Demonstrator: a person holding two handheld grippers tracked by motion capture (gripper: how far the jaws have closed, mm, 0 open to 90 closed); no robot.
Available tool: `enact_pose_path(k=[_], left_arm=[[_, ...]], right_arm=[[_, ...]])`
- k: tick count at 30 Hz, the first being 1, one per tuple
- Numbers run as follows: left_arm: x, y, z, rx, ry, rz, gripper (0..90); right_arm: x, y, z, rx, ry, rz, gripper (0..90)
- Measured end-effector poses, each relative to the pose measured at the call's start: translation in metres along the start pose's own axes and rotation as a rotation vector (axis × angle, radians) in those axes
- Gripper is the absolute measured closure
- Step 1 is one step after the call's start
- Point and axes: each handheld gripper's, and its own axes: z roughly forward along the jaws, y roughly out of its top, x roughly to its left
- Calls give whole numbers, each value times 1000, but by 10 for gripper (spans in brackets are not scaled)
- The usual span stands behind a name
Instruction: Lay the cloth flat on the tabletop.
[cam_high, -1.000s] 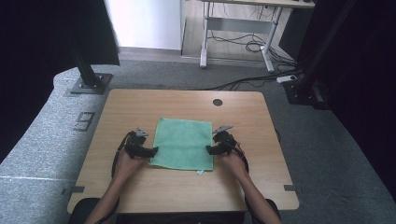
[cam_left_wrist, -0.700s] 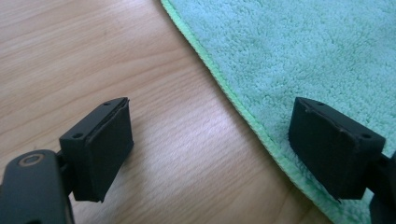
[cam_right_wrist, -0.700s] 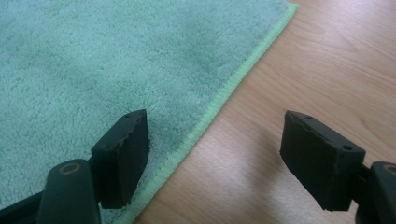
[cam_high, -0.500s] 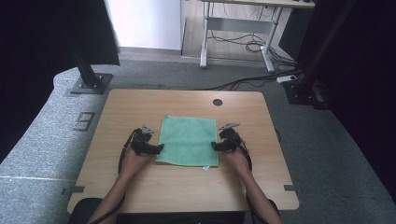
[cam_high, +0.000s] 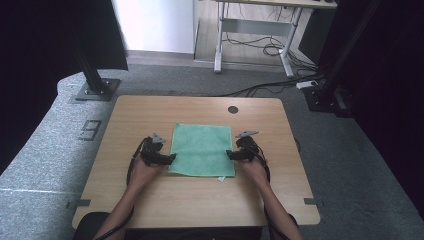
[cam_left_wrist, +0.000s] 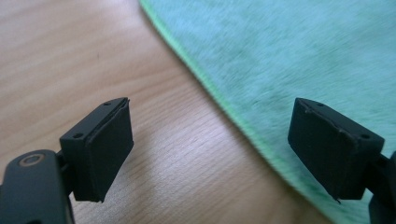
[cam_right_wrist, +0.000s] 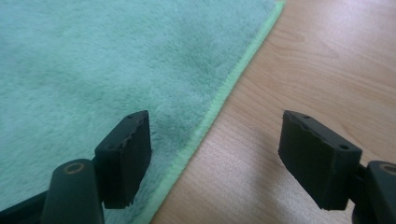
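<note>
Towel: a green towel (cam_high: 202, 149) lies flat and spread out on the table (cam_high: 150, 200), about midway across it and a little toward the person's side.
Towel label: a small white tag (cam_high: 220, 178) sticks out from the towel's near edge, close to its right corner.
Left gripper: the left gripper (cam_high: 172, 158) sits at the towel's left edge, toward the near corner, pointing in at the towel.
Left jaws: released and standing wide apart; in the left gripper view (cam_left_wrist: 210, 144) one jaw is over bare wood, the other over the towel, and the towel's hem runs between them. Nothing is pinched.
Right gripper: the right gripper (cam_high: 229, 155) sits at the towel's right edge, opposite the left one, pointing in at the towel.
Right jaws: released and wide; in the right gripper view (cam_right_wrist: 212, 156) one jaw hangs over the towel, the other over the wood, with the stitched hem between. They grasp nothing.
Hands: the left hand (cam_high: 145, 170) and right hand (cam_high: 252, 167) each hold a gripper just outside the towel's sides.
Hole: a round dark hole (cam_high: 233, 109) lies in the table beyond the towel's far right corner.
</note>
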Motion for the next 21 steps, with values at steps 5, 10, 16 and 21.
enact_pose_path(k=[5, 10, 16, 21], left_arm=[[-2, 0, -19, -22, -37, -2, 141], [-6, -8, -30, 2, -48, 26, 140], [-8, -20, -48, -5, -63, 24, 131], [-9, -33, -57, 14, -52, 31, 119]], right_arm=[[2, 2, -20, -22, 12, -25, 202], [1, -2, -42, -45, 23, -28, 165], [-2, -18, -62, -55, 33, -21, 143], [-4, -36, -70, -44, 35, -7, 128]])
